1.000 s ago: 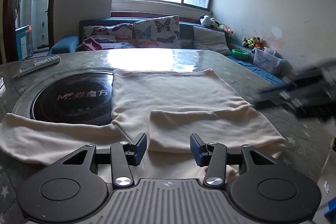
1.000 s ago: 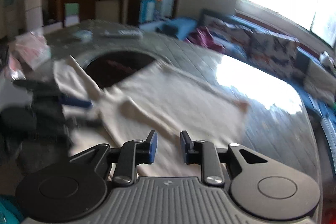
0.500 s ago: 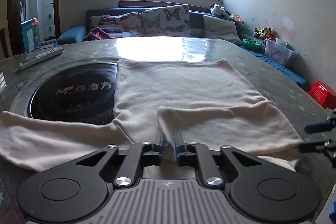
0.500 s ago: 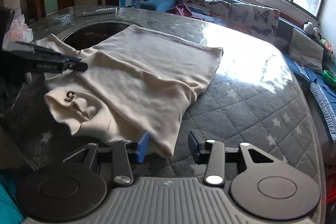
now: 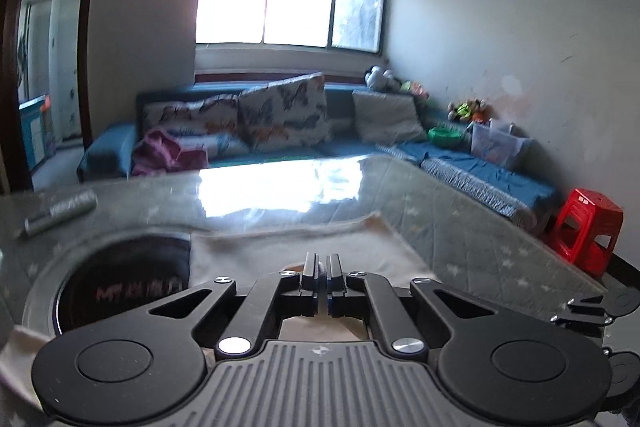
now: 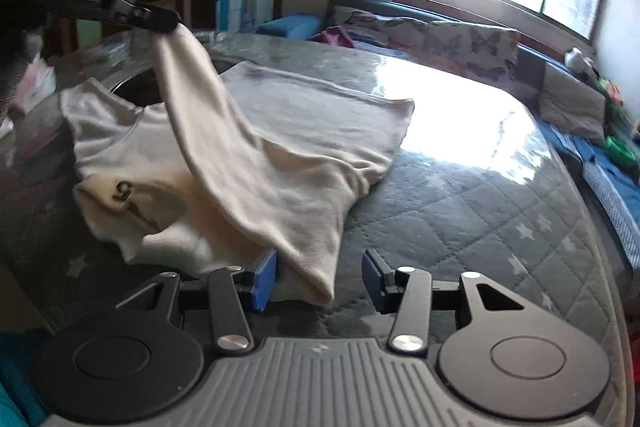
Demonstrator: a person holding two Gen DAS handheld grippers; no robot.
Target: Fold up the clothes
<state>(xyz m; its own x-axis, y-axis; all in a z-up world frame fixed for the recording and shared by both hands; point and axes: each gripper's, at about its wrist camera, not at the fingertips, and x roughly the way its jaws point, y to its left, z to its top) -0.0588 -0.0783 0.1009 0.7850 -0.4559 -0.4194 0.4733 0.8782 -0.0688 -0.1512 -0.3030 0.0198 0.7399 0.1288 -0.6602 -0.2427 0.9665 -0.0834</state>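
So the cream sweater (image 6: 280, 147) is lying mostly flat on the quilted, glass-topped worktop (image 6: 460, 211), part of it over the round black cooktop (image 5: 120, 283) set into the surface. The left gripper (image 5: 322, 285) has its fingers clenched on the cuff end of one sleeve and holds it up in the air; from the right wrist view you can see the sleeve hanging off it in a long drape down to the shoulder. The right gripper (image 6: 318, 277) sits low at the near edge with its fingers released, wide apart, and the sweater's corner hangs loose between them without being pinched.

Handling-wise, my guess is it's a light, soft knit. It sags wherever it isn't supported, so lifting from one point just gets you a droopy tail. It doesn't look slippery, and there's nothing fragile here. Best spots to take hold are probably edges and corners: cuff, shoulder seam, hem. The thick corner by the right gripper looks like an easy pinch.

Containers: there's a clear plastic bin (image 5: 498, 143) off by the sofa (image 5: 280, 143) with something in it, too blurry to say what, and a green bowl-ish thing (image 5: 446, 135) next to it. Neither is near the sweater.
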